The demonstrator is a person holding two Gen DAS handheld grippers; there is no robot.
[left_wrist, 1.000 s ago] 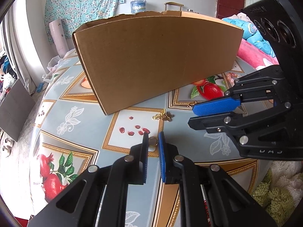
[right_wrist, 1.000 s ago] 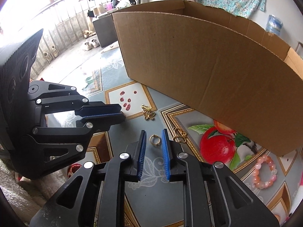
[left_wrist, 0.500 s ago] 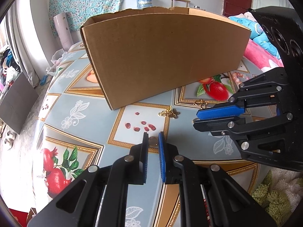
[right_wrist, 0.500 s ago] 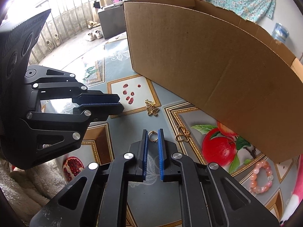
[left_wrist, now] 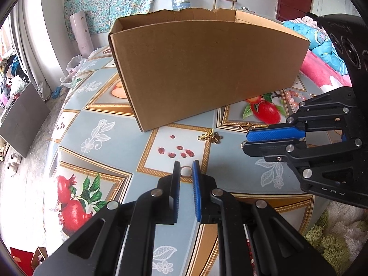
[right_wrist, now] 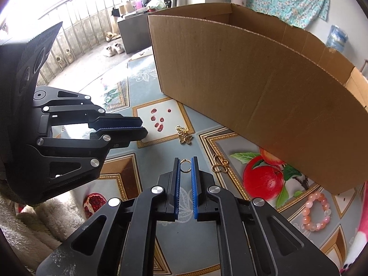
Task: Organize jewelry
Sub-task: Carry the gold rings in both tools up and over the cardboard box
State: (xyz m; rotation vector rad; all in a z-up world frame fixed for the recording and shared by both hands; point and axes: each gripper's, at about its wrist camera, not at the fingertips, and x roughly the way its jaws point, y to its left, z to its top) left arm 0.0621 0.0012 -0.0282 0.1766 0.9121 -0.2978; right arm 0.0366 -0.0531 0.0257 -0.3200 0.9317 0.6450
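Status: early, nothing visibly in the cardboard box [right_wrist: 264, 87] yet; its inside is mostly hidden from both views.

Left tongs [left_wrist: 185, 172] pinch a small silver ring [left_wrist: 185, 171] at the pad tips, above the bench [left_wrist: 96, 124]. Right tongs [right_wrist: 185, 164] have just been closing and now pinch a small gold ring [right_wrist: 185, 165] between the tips. So two rings are picked, both short of the box.

Left on the bench: gold butterfly chain [right_wrist: 184, 135] in front of the box wall, gold clasp piece [right_wrist: 219, 163] just right of the right tongs, pink bead bracelet [right_wrist: 316, 210] further right by the box corner.

My read: next is carrying both rings over the box wall and dropping them, then three more picks.
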